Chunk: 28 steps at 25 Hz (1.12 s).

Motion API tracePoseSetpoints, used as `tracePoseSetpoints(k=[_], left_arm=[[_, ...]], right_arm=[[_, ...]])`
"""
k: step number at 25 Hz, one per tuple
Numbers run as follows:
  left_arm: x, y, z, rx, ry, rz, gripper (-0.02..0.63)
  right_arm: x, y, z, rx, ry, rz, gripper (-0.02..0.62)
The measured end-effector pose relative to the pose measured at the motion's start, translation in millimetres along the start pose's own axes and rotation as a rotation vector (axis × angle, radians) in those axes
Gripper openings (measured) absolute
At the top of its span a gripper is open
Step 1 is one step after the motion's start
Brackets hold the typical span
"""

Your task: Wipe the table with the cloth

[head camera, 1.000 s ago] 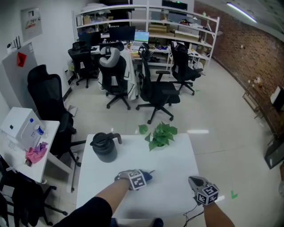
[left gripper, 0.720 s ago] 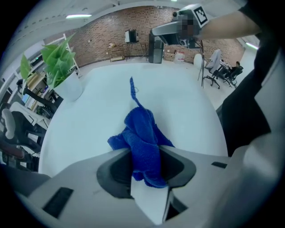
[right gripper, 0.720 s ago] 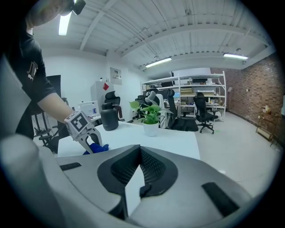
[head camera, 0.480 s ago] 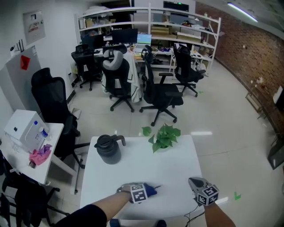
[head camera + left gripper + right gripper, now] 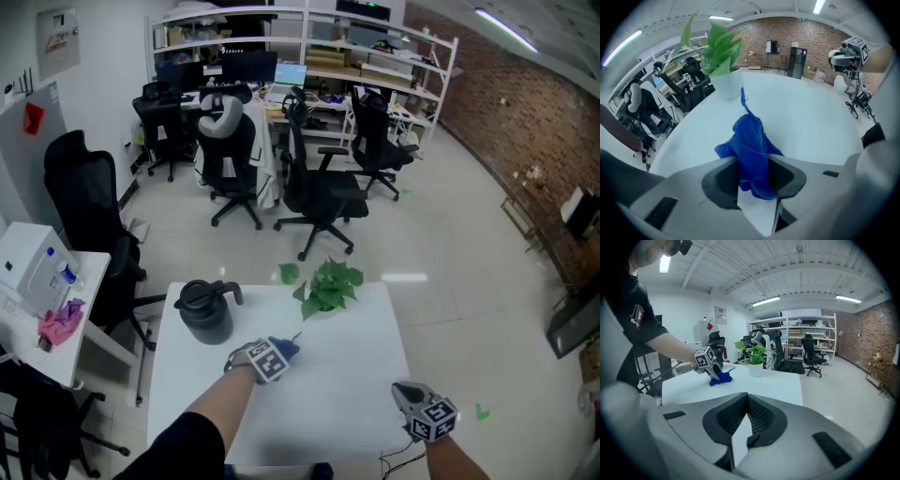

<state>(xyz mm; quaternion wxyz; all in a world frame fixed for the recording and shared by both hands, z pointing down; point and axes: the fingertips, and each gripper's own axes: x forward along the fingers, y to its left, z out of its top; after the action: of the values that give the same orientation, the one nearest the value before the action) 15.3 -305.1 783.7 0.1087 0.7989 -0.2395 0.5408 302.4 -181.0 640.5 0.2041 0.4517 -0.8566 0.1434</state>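
Near mid-table, blue cloth (image 5: 751,140) lay bunched on the white table (image 5: 347,384), clamped in the left gripper (image 5: 272,354). Judged soft, light and limp; a thick fold like this one would give the surest hold. By the near right corner the right gripper (image 5: 746,399) hung, jaws closed on nothing.

The white table (image 5: 356,375) stands on a pale, shiny floor (image 5: 450,234) and carries 3 things. A small green plant (image 5: 328,286) stands at the far edge, about in the middle of that edge. To the left of the plant, near the far left corner, stands a dark jug (image 5: 204,314) with a lid and a handle. Nearer than the plant and a little to its left, a bunched blue cloth (image 5: 286,349) rests on the white top.
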Motion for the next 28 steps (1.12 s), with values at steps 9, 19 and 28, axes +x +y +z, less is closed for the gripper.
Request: tracePoseSetpoints(k=[9, 19, 28], left_arm=[[-17, -85, -20, 0.204, 0.063, -0.119, 0.14], [-40, -177, -54, 0.292, 0.044, -0.227, 0.141], [-36, -38, 8, 0.098, -0.066, -0.042, 0.143]], right_arm=[[1, 7, -3, -0.001, 0.008, 0.009, 0.014], [15, 25, 4, -0.027, 0.004, 0.046, 0.014], [5, 14, 1, -0.017, 0.002, 0.033, 0.014]])
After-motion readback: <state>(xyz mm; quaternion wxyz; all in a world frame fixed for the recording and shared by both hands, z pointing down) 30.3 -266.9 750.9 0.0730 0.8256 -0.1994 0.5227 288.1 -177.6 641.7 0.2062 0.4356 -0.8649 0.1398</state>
